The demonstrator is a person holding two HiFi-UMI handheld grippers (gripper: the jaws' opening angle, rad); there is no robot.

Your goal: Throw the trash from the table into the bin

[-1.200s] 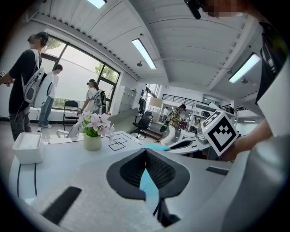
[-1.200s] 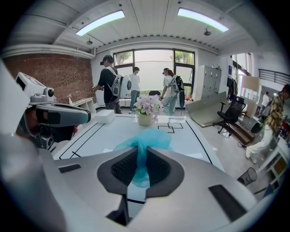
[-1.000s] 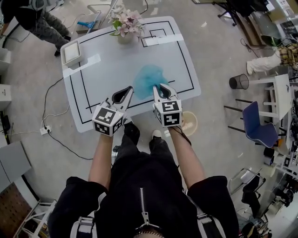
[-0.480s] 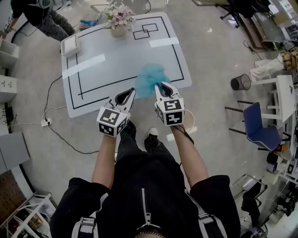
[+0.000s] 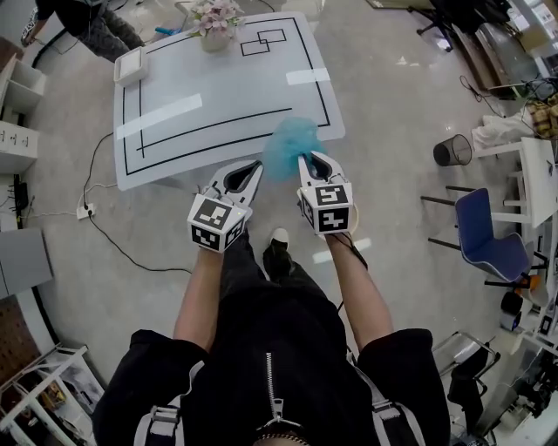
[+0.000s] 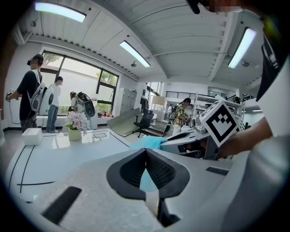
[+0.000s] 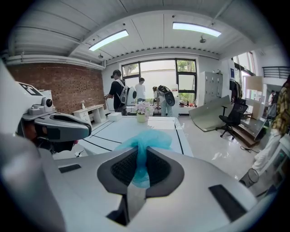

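1. At the far left corner of the desk (image 5: 218,96) sits a shallow white box (image 5: 131,64), square with rounded edges. The desk top is a smooth, glossy white sheet with thin black lines and pale strips of tape.
2. A pot of pale pink flowers (image 5: 215,16) stands at the desk's far edge, with small black rectangles drawn beside it.
3. The left gripper (image 5: 254,166) hangs over the floor just off the near edge of the desk. Its own view shows the tips pressed together with nothing pinched. The dark ribbed pads leave only a narrow slit below the tips, and blue shows through it from behind. Its body is matte grey plastic, and a cube of black-and-white square markers sits at the wrist.
4. The crumpled blue bag (image 5: 289,144) is a thin, translucent, puffy film with soft folds. It is off the desk, in the air above the desk's near edge, just right of the left gripper.
5. The right gripper (image 5: 307,159) is closed on that bag. Its own view shows the ribbed pads squeezing a gathered neck of blue film, and the rest billows out past the tips.
6. Well off to the right, a dark wire-mesh bin (image 5: 452,152) stands on the grey floor, a round open cylinder.
7. Nearer and further right is a blue chair (image 5: 485,240) with thin dark legs.
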